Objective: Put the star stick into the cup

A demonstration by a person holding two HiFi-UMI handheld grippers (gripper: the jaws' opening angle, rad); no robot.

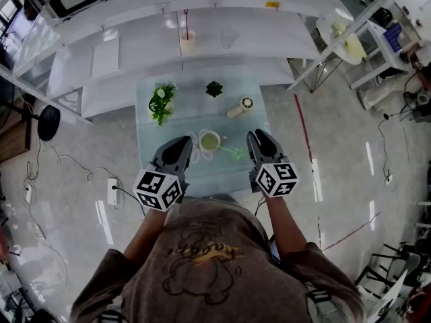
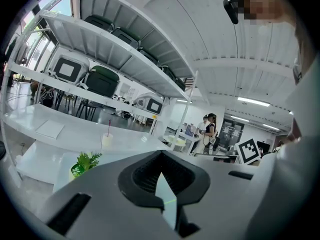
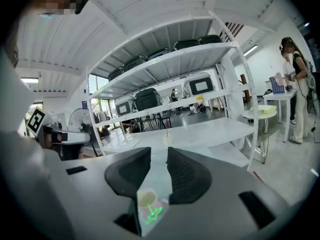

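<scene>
A green star stick [image 1: 234, 153] lies flat on the small glass table [image 1: 149, 155], just right of a pale cup [image 1: 209, 140] with a green inside. My left gripper [image 1: 182, 140] hovers left of the cup, its jaws shut with the tips touching and nothing held. My right gripper [image 1: 257, 134] hovers right of the stick, its jaws a narrow gap apart and empty. In the right gripper view the cup [image 3: 146, 200] and star stick [image 3: 152, 214] show through the gap below the right gripper [image 3: 156, 154]. In the left gripper view the left gripper [image 2: 161, 154] hides both.
A leafy potted plant [image 1: 161, 103], a small dark plant [image 1: 214, 89] and a white round-ended object [image 1: 240, 107] stand at the table's far side. Beyond it are white shelves with a straw cup [image 1: 187, 41]. A round white table [image 1: 343, 36] is far right. A person [image 2: 209, 131] stands in the background.
</scene>
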